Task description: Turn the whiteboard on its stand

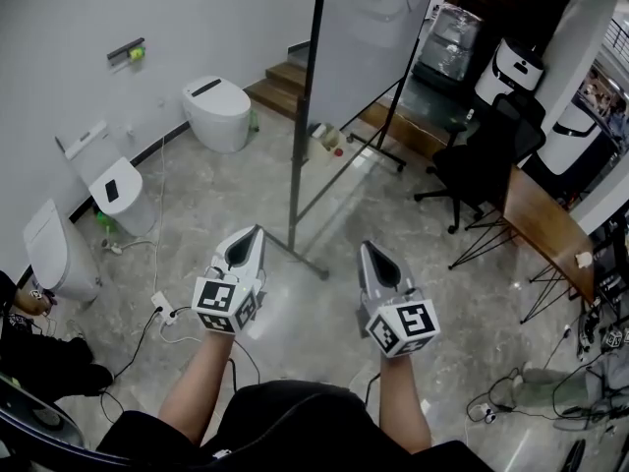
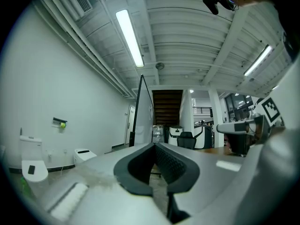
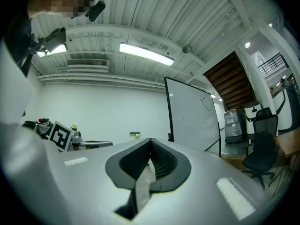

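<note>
The whiteboard (image 1: 366, 33) stands on its dark metal stand (image 1: 303, 136), straight ahead of me on the tiled floor and seen nearly edge-on. My left gripper (image 1: 257, 232) is shut and empty, a short way in front of the stand's near post. My right gripper (image 1: 366, 246) is likewise shut with nothing in it, to the right of the stand's foot. Neither touches the stand. In the left gripper view the whiteboard (image 2: 143, 112) rises beyond the left gripper (image 2: 153, 144). In the right gripper view the whiteboard (image 3: 192, 114) shows its white face beyond the right gripper (image 3: 151, 139).
Three white toilets (image 1: 216, 111) (image 1: 113, 190) (image 1: 54, 249) line the left wall. A power strip (image 1: 162, 308) with cables lies on the floor at left. A black office chair (image 1: 482, 155) and a wooden table (image 1: 545, 229) stand at right; stairs (image 1: 280, 82) lie behind.
</note>
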The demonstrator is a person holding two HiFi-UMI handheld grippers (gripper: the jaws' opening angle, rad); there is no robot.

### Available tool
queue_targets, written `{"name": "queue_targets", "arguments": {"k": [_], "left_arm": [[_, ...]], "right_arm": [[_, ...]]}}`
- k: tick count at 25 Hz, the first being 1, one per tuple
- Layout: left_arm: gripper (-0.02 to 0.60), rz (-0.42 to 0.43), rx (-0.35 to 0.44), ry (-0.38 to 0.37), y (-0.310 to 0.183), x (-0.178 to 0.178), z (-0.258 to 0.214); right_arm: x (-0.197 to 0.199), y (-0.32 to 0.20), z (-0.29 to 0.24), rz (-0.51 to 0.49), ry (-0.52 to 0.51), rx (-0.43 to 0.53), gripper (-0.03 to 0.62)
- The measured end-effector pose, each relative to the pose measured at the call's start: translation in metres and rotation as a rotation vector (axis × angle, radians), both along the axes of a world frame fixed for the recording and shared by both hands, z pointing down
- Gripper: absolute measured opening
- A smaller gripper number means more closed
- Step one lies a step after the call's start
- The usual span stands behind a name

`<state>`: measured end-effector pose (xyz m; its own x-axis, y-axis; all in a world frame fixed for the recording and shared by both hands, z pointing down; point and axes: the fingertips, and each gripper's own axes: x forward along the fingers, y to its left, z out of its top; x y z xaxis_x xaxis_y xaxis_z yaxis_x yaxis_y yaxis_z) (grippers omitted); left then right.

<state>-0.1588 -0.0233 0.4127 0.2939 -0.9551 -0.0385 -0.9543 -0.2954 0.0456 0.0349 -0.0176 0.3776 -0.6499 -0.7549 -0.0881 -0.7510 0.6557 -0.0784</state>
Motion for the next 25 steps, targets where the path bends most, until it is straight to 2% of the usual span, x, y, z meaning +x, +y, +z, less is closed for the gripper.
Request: {"name": "queue_targets", "arguments": {"k": [14, 19, 25], "left_arm": [[0.003, -0.015, -0.023, 0.007, 0.011, -0.026, 0.015], [0.003, -0.034, -0.038, 0.002, -0.005, -0.023, 0.02], [0.003, -0.054, -0.03, 0.0, -0.049, -0.017, 0.017]], "right_arm": [[-0.024, 0.008, 0.013, -0.017, -0.02, -0.018, 0.008], [-0.027, -0.014, 0.022, -0.053, -0.013, -0.032, 0.008], [-0.027, -0.063, 0.016, -0.083, -0.019, -0.017, 0.009]]}}
